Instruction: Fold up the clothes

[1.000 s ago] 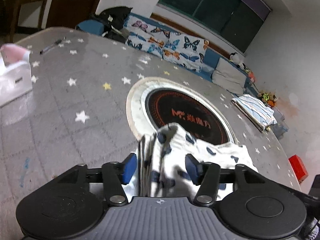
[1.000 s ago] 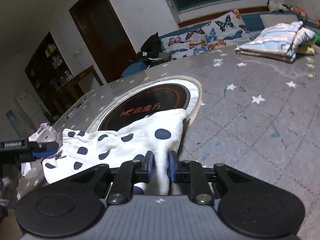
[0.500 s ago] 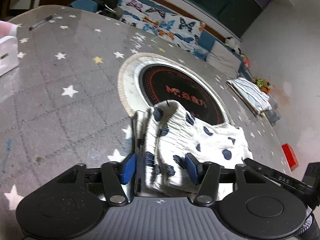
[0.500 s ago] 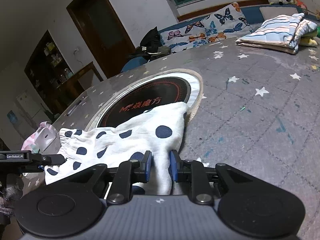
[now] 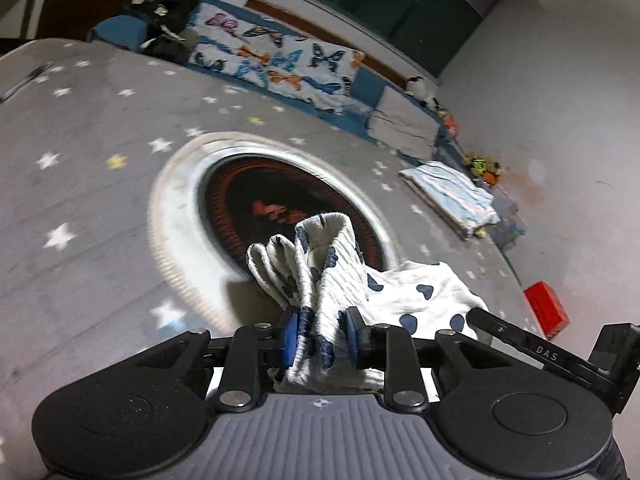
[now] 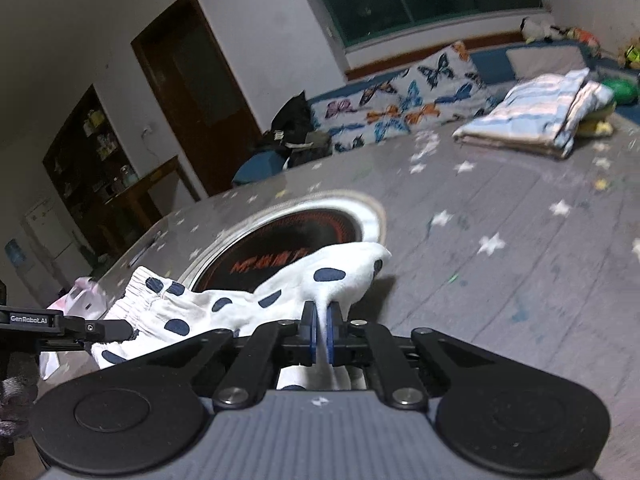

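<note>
A white garment with dark blue dots hangs between my two grippers above the grey star-patterned table. My left gripper has the bunched elastic waistband between its blue pads; its jaws are closing and the pads press the cloth. In the right wrist view the same garment stretches leftward to the left gripper. My right gripper is shut on a pinched corner of the cloth, which rises in a peak over the pads.
A round black hotplate with a pale rim is set into the table under the garment. Folded striped laundry lies at the far edge. A red box sits beyond the table and a butterfly-print sofa behind it.
The left jaws have drawn together onto the waistband and lifted it. The right jaws have tightened on the corner. The garment has come up off the table.
</note>
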`<state>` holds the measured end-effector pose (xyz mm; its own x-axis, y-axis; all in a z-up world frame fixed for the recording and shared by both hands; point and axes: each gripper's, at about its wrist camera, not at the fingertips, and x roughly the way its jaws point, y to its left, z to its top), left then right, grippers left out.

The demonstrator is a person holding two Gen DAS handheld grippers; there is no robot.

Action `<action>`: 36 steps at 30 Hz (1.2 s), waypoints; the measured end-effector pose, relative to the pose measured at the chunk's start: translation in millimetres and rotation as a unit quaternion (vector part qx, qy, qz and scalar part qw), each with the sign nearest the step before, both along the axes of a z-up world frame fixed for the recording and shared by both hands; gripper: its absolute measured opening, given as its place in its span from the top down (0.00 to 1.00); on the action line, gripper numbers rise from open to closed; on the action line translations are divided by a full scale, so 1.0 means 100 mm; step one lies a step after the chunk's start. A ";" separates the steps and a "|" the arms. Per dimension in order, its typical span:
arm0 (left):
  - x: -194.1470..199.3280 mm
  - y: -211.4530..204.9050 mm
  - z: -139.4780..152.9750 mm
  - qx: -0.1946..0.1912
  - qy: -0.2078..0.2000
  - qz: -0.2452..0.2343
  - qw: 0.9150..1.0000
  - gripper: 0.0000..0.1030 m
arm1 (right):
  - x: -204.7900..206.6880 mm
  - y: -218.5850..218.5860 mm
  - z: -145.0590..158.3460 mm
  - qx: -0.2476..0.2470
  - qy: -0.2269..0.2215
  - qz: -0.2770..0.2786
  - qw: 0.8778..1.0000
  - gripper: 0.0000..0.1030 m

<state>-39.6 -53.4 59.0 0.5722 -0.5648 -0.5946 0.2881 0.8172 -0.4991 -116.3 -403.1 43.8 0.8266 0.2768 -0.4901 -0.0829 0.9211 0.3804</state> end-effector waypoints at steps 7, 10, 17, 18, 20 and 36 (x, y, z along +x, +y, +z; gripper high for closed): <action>0.31 -0.52 0.10 -0.006 -0.009 -0.033 0.999 0.74 | 0.05 -0.36 0.19 -0.027 -0.019 -0.042 0.999 0.96; 0.46 -0.79 0.14 -0.005 -0.017 -0.048 0.999 0.74 | 0.10 -0.55 0.25 -0.040 -0.022 -0.061 0.997 0.96; 0.80 -1.36 0.18 -0.010 -0.012 -0.072 0.997 0.74 | 0.28 -1.01 0.39 -0.072 -0.023 -0.093 0.993 0.96; 0.84 -1.43 0.18 -0.011 -0.010 -0.075 0.997 0.74 | 0.31 -1.07 0.40 -0.074 -0.023 -0.097 0.992 0.96; 0.92 -1.57 0.19 -0.013 -0.009 -0.080 0.997 0.74 | 0.37 -1.19 0.43 -0.080 -0.023 -0.106 0.991 0.96; 0.99 -1.85 0.03 0.041 -0.004 -0.098 0.994 0.55 | 0.59 -1.75 -0.04 -0.082 0.051 -0.151 0.984 0.90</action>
